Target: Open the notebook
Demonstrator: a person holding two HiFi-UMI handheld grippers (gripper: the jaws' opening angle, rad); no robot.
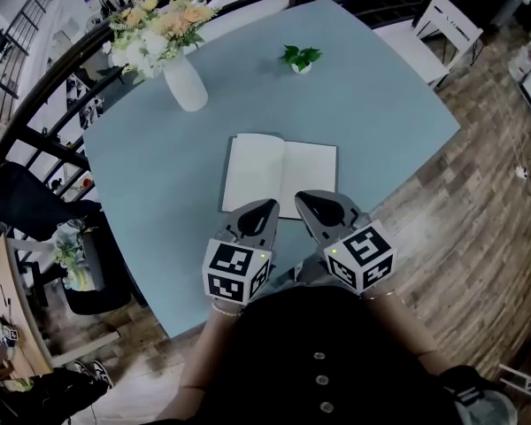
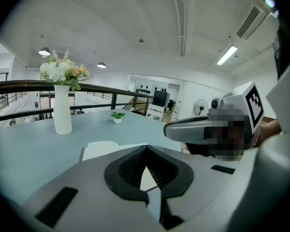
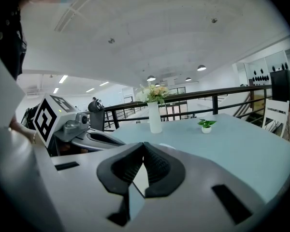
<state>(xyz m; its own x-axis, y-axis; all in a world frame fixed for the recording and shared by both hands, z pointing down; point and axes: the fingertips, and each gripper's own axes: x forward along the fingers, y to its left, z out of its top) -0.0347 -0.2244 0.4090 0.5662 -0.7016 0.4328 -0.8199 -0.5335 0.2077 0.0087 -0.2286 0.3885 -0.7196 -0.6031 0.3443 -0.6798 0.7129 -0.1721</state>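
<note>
White notebook lies open on desk; left gripper and right gripper fingers closed, empty; seemingly only withdrawal remains.

One notebook, one vase, one potted plant, one table, two grippers

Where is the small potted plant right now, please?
In the head view, the potted plant sits far on the table, right of the flower vase, beyond the open notebook.
</note>
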